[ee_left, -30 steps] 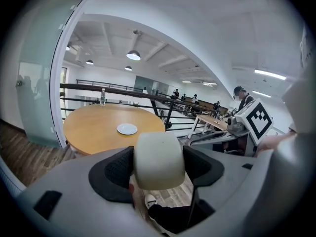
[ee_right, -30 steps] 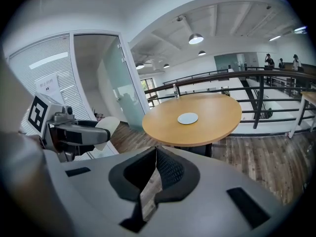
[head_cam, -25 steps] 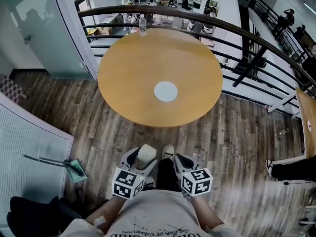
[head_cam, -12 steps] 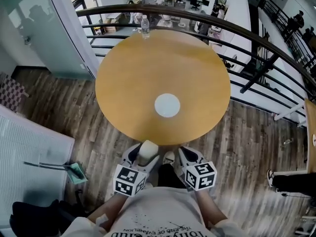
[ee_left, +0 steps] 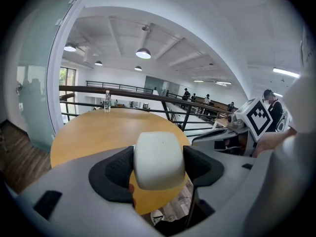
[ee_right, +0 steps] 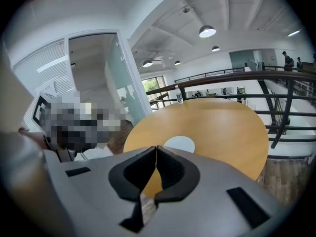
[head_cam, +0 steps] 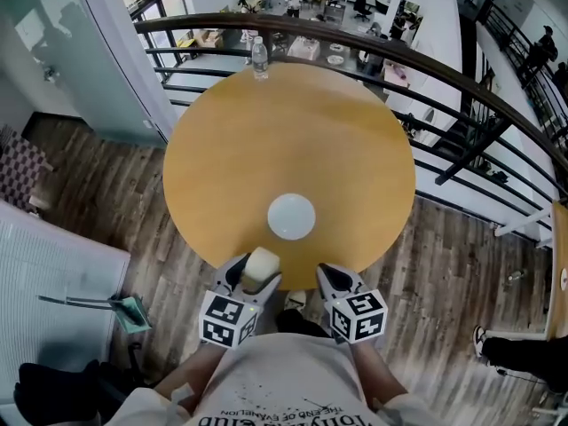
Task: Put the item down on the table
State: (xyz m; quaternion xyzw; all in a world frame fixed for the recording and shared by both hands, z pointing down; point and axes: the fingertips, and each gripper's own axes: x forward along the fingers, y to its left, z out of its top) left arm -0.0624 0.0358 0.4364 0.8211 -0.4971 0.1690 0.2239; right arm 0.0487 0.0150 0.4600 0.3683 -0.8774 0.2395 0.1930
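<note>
A round wooden table (head_cam: 293, 131) fills the middle of the head view, with a white disc (head_cam: 291, 216) near its front edge. My left gripper (head_cam: 253, 272) is shut on a cream, rounded item (head_cam: 261, 268), held at the table's near rim; in the left gripper view the cream item (ee_left: 158, 159) sits squeezed between the two black pads (ee_left: 118, 169). My right gripper (head_cam: 330, 279) hovers beside it at the same rim, its jaws pressed together with nothing between them. The right gripper view shows the table (ee_right: 217, 127) and the white disc (ee_right: 179, 143) ahead.
A clear water bottle (head_cam: 259, 59) stands at the table's far edge, against a dark curved railing (head_cam: 417, 56) with an open drop behind it. Wood floor surrounds the table. A glass wall (head_cam: 53, 43) is at left; a dustpan (head_cam: 124, 311) lies on the floor at lower left.
The person has stepped forward: the table has come nearer and both grippers now reach its near rim. The left gripper still holds the cream item.
</note>
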